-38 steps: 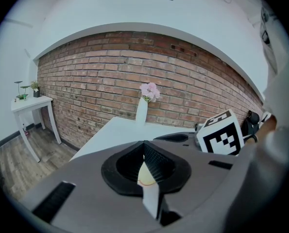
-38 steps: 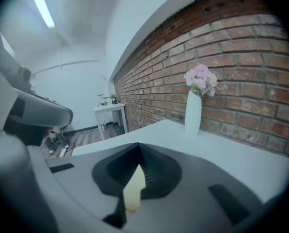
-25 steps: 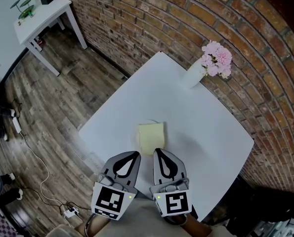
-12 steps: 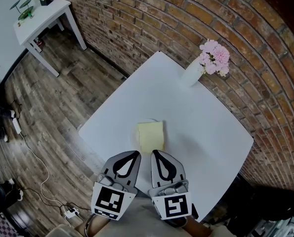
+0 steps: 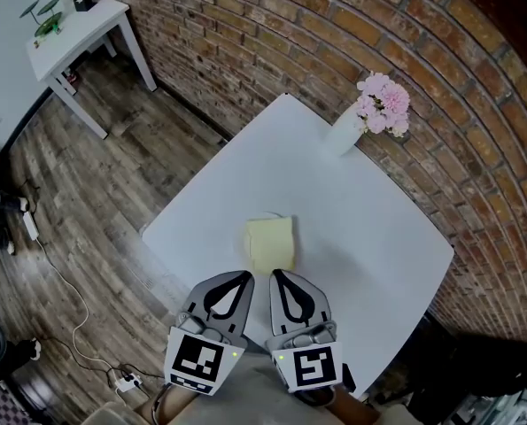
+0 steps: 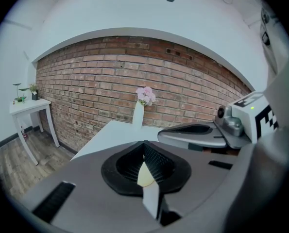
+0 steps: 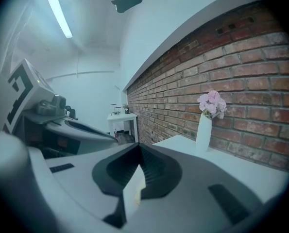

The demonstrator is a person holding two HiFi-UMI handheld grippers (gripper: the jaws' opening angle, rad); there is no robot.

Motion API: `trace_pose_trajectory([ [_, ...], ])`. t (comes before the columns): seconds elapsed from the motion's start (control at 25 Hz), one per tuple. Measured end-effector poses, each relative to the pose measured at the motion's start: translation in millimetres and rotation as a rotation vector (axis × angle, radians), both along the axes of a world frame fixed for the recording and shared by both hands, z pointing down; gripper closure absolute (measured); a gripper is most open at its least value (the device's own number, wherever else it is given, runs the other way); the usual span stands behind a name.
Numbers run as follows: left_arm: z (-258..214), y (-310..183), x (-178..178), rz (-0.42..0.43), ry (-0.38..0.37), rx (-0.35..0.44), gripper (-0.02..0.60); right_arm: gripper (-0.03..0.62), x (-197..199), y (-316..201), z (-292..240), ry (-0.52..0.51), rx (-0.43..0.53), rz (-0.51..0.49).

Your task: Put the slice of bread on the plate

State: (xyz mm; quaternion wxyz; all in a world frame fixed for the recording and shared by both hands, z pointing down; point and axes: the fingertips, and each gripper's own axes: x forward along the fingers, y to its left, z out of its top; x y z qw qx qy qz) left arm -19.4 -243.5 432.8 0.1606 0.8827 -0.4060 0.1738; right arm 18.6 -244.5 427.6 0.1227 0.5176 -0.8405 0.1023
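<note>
Since the bread slice (image 5: 270, 244) lies flat on the table (image 5: 369, 237), seemingly atop a white plate (image 5: 275, 219), I hold my left gripper (image 5: 242, 279) and right gripper (image 5: 281, 276) closed and empty, just short of it.

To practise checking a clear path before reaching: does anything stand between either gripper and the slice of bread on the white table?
Nothing visible does. The slice of bread lies just beyond the tips of the left gripper and right gripper, with only bare table between. The vase of flowers stands at the far corner.
</note>
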Motion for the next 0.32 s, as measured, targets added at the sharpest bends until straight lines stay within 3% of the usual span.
trace_pose_trajectory([
  [0.32,4.2,4.5,0.1,0.007,-0.001,-0.003,0.572,0.588,-2.4,2.6,5.6,0.012,-0.012,-0.015],
])
